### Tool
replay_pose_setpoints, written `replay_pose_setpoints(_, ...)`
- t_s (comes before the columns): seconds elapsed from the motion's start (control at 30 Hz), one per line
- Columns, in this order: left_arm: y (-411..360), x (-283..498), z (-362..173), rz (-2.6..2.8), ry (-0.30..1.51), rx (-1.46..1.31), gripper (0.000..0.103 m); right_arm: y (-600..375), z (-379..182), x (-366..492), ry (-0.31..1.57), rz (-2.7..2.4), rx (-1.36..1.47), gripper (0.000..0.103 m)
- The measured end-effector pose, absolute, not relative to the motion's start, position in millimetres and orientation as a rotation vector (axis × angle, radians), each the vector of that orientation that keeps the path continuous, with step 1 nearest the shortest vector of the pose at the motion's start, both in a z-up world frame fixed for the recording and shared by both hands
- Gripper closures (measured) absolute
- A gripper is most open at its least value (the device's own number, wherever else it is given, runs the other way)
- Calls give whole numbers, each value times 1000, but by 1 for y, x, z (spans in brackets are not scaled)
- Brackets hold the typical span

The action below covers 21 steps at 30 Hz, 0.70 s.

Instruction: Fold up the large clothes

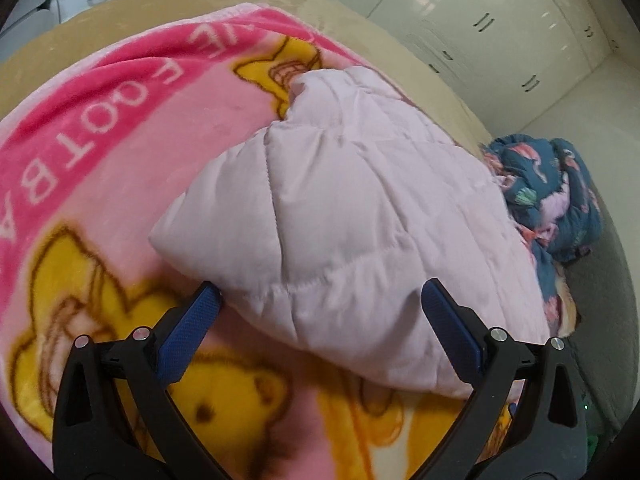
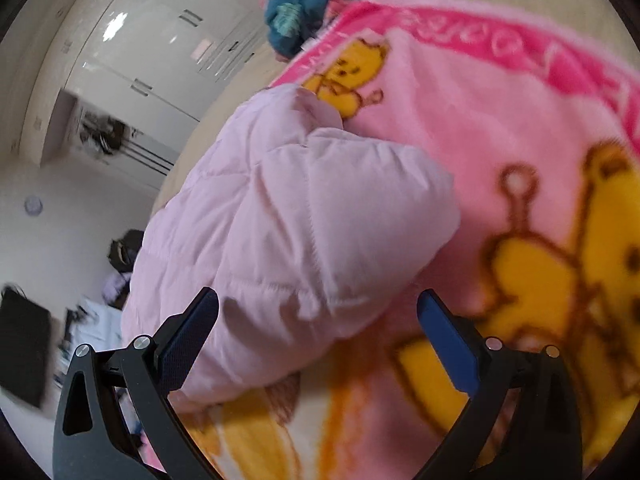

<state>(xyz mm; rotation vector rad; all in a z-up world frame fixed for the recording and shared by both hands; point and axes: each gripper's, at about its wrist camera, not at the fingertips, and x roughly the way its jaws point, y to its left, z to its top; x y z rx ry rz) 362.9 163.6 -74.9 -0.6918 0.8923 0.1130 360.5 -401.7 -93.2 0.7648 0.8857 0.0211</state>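
My left claw [image 1: 320, 300] is spread wide, blue pads either side of the near edge of the pale pink quilted jacket [image 1: 352, 216]. The left pad [image 1: 188, 336] sits just at the jacket's lower left edge, the right pad [image 1: 452, 332] overlaps its lower right part; can't tell if either actually presses the fabric. Nothing gripped.

My right claw [image 2: 318, 300] is wide too, holding nothing. Its left finger [image 2: 188, 340] lies over the jacket's [image 2: 296, 232] near edge, its right finger [image 2: 448, 344] is over the blanket [image 2: 480, 128], apart from the jacket.

The jacket lies in a puffy, bunched heap on a pink fleece blanket [image 1: 120, 152] with yellow cartoon bears and a hot pink lettered border. The blanket is spread over a beige surface [image 1: 168, 4], looks like a bed or mattress, can't be sure.

A dark teal printed garment [image 1: 552, 196] is crumpled just beyond the jacket's far side, at the blanket edge; it also shows at the top of the right wrist view [image 2: 304, 4].

White glossy wardrobe doors [image 1: 480, 28] stand behind. The right wrist view is somewhat blurred; dark clutter on the floor [image 2: 124, 256] is too unclear to name.
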Motion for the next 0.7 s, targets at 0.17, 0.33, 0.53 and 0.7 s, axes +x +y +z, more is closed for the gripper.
replay_pose_setpoints(0.17, 167, 375, -90, 132, 909, -729, 8, -408, -110, 381, 882, 17, 875, 4)
replay_pose_setpoints(0.33, 174, 383, -105, 136, 896, -795, 8, -402, -109, 395, 866, -1, 827, 4)
replay_pose_setpoints(0.53, 178, 386, -114, 148, 854, -879, 8, -393, -107, 394, 835, 16, 758, 19)
replay_pose_setpoints(0.7, 178, 391, -107, 149, 812, -883, 35, -382, -94, 393, 806, 80, 654, 49)
